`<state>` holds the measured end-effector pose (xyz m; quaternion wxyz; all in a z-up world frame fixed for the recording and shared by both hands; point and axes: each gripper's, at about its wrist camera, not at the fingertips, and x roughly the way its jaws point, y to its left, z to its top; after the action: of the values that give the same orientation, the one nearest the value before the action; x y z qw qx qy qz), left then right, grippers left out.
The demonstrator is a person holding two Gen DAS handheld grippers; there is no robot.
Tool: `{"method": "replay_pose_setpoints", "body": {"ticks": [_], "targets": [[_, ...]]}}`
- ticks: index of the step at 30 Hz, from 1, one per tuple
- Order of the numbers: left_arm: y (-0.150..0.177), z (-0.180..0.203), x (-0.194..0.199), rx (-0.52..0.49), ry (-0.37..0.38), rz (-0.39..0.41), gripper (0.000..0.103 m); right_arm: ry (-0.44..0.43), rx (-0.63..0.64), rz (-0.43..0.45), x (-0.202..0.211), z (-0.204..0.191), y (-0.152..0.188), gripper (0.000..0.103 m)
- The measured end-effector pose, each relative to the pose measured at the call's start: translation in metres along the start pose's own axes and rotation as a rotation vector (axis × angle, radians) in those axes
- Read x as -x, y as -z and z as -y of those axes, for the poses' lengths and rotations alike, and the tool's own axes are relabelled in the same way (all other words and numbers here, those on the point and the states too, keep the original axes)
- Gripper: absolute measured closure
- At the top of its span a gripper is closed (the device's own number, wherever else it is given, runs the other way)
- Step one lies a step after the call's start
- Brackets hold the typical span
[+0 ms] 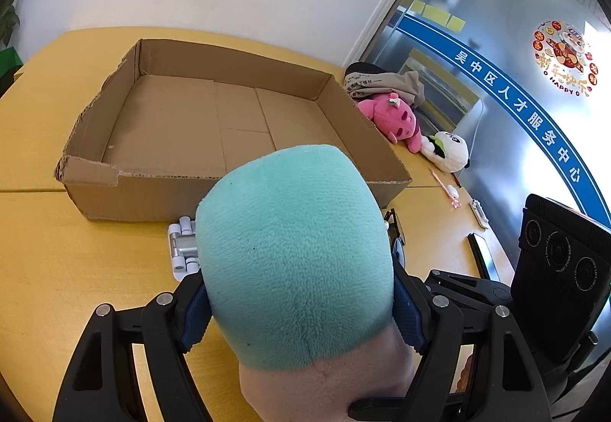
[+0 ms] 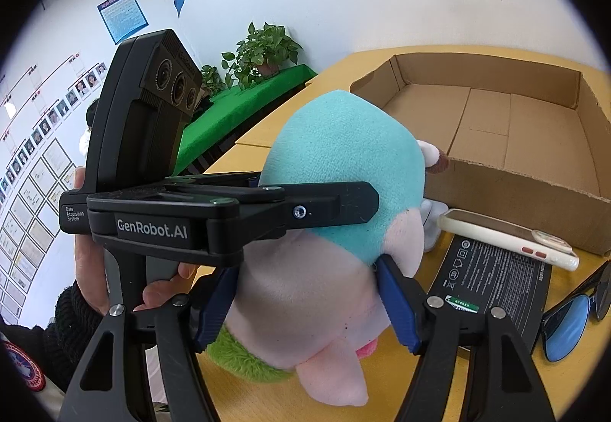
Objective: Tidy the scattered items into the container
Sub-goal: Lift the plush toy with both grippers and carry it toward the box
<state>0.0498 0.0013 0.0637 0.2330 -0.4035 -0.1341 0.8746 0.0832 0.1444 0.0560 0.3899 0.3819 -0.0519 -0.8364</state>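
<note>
A teal and pink plush toy (image 1: 296,257) fills the front of both views, also in the right wrist view (image 2: 336,193). My left gripper (image 1: 301,311) is shut on it, its blue pads pressing both sides. My right gripper (image 2: 305,299) is shut on the same toy lower down, at its pink part. The left gripper's body (image 2: 229,208) shows across the toy in the right wrist view. The open cardboard box (image 1: 236,189) stands just beyond the toy on the yellow table (image 1: 49,242), with nothing inside. It also shows in the right wrist view (image 2: 515,185).
A pink plush (image 1: 393,118), a white plush (image 1: 448,151) and grey cloth (image 1: 382,82) lie right of the box. A silver hinge (image 1: 183,246), a phone (image 2: 508,238), a black leaflet (image 2: 496,280) and sunglasses (image 2: 573,322) lie before it. A glass wall (image 1: 515,116) stands at the right.
</note>
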Motion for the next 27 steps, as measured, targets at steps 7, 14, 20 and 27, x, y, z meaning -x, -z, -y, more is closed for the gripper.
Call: {"method": "replay_pose_setpoints", "body": {"ticks": [7,14,20,27], "targets": [[-0.0089,-0.0002,0.0033,-0.013,0.003,0.012,0.021,0.005,0.007,0.009,0.0018,-0.0025,-0.0075,0.033],[-0.0062,-0.0016,0.0005,-0.011,0.002,0.001,0.021,0.007,-0.006,0.002,0.0,-0.001,-0.0059,0.033],[-0.0055,-0.0016,0.0002,-0.007,0.003,0.004,0.021,0.007,-0.002,-0.002,-0.0004,-0.0011,-0.0067,0.033],[-0.0018,-0.0009,-0.0005,-0.008,-0.003,0.002,0.021,0.005,-0.006,0.001,-0.0003,-0.0011,-0.0066,0.033]]}}
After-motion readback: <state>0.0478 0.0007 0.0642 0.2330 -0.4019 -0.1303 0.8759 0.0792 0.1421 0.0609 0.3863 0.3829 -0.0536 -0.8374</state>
